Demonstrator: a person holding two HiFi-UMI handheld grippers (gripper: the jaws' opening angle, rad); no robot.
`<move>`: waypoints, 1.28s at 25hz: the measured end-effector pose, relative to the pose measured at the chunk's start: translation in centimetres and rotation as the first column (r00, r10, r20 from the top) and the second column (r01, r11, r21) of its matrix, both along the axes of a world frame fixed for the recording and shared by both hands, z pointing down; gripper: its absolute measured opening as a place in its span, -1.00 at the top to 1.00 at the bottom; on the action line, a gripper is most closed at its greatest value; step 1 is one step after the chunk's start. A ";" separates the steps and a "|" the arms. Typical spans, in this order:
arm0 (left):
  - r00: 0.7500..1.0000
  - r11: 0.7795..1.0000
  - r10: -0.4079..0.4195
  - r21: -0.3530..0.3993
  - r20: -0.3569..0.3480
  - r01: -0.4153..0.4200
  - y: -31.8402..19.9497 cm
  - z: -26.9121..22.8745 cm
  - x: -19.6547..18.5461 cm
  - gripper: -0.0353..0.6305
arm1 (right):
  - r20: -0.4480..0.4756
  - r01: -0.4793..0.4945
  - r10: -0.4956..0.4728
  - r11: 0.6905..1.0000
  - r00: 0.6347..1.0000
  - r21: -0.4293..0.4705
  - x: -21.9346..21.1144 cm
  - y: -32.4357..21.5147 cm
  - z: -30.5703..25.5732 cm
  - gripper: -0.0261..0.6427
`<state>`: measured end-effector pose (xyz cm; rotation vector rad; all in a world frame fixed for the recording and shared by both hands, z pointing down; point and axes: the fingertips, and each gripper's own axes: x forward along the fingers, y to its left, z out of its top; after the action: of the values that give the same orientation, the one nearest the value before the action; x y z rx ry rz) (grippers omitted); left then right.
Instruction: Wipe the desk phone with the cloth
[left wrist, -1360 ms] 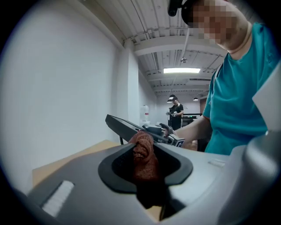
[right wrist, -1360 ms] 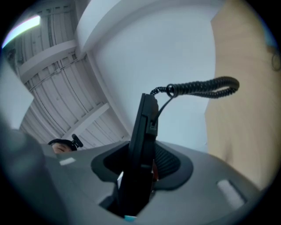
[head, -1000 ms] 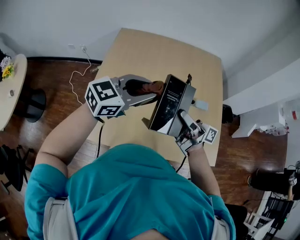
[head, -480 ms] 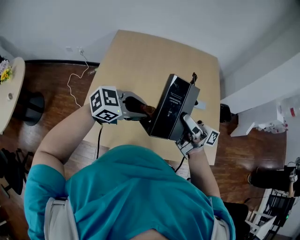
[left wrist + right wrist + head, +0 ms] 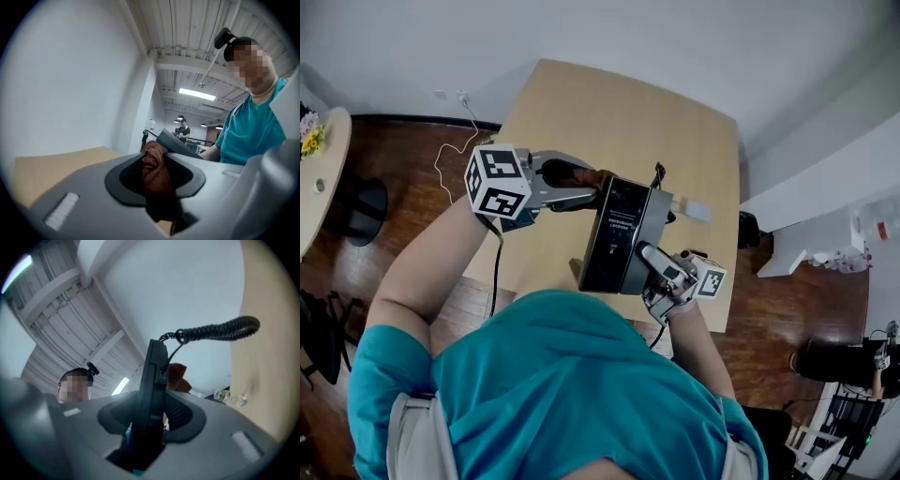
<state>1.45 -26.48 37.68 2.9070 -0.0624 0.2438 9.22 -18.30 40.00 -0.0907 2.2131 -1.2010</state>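
Wipe under way: R gripper (image 5: 650, 254) pinches the phone (image 5: 617, 230), held tilted above the desk (image 5: 609, 112); L gripper (image 5: 586, 184) clamps the brown cloth (image 5: 598, 176) at its far-left corner, apparently touching. Next, prob: drag cloth along casing, R hold steady

The cloth (image 5: 579, 174) is rusty red-brown, the desk phone (image 5: 617, 234) at its four o'clock glossy black with a black coiled cord (image 5: 220, 329), my left gripper (image 5: 584, 186) and right gripper (image 5: 654, 264) grey with black-and-white square-patterned cubes (image 5: 497, 181), the table (image 5: 609, 112) pale tan, my shirt (image 5: 562, 394) teal.
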 end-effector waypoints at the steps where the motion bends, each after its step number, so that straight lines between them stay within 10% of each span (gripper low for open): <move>1: 1.000 1.000 -0.006 0.008 0.004 0.006 -0.5 -0.1 -0.2 0.52 | 0.005 0.008 -0.008 1.000 1.000 -0.010 -0.4 0.1 0.3 0.42; 9: 0.993 0.991 -0.067 -0.125 -0.100 0.054 -2.8 -1.2 0.1 0.52 | -0.142 0.094 -0.094 0.996 0.985 -0.005 -3.5 1.5 3.0 0.42; 19: 0.994 0.975 -0.085 -0.212 -0.065 0.069 -0.6 2.9 -4.7 0.52 | -0.046 -0.033 0.029 0.995 0.999 -0.095 0.2 0.0 4.2 0.42; 25: 0.966 0.917 -0.247 -0.339 -0.070 0.210 4.8 7.6 -10.4 0.52 | -0.264 -0.208 0.151 0.957 0.953 -0.202 4.5 -5.0 14.3 0.42; 32: 0.919 0.819 -0.393 -0.470 -0.039 0.330 9.0 11.2 -14.5 0.52 | -0.515 -0.274 0.057 0.893 0.855 -0.356 5.6 -8.6 27.7 0.42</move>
<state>-13.01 -17.44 48.92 2.3703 -0.4689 -0.0097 14.81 -26.92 67.73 -0.8430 2.2466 -1.6744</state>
